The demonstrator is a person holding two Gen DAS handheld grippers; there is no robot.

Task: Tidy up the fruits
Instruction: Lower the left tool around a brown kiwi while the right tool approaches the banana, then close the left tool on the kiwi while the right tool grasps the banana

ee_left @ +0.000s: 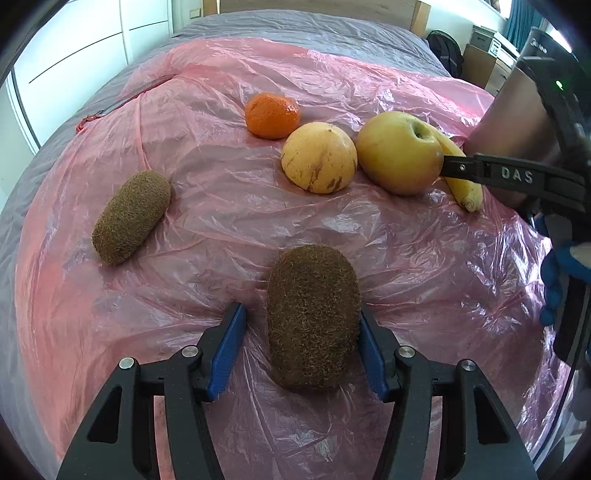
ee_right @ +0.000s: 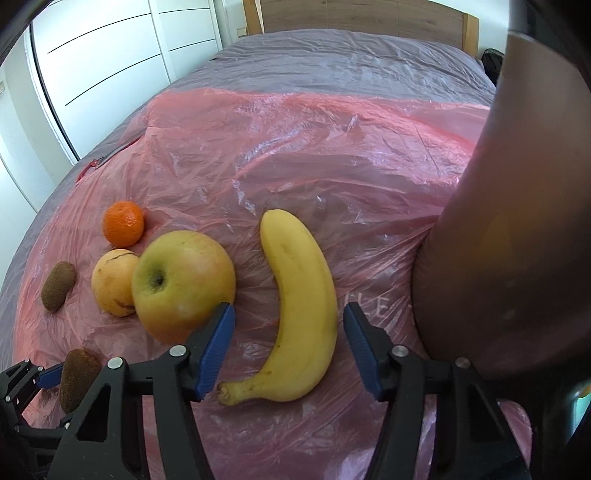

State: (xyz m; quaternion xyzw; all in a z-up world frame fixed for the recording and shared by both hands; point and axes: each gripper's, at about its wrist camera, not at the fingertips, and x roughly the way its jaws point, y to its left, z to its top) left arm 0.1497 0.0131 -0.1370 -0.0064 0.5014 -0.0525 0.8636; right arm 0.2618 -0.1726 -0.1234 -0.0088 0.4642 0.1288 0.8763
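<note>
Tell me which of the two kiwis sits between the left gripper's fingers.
The near kiwi, between the blue pads; the other kiwi lies apart, farther left.

Daylight washes over a bed (ee_right: 351, 62) dressed in a grey cover, a crinkled pink plastic sheet (ee_right: 314, 155) spread across it and a wooden headboard (ee_right: 354, 14) along the top of the frame. White wardrobe doors (ee_right: 107, 48) fill the upper left. In the left wrist view, a dark backpack (ee_left: 445, 50) and cardboard boxes (ee_left: 487, 55) sit at the upper right.

Pink plastic sheet (ee_right: 295, 155) covers the grey bed (ee_right: 351, 62).
</note>
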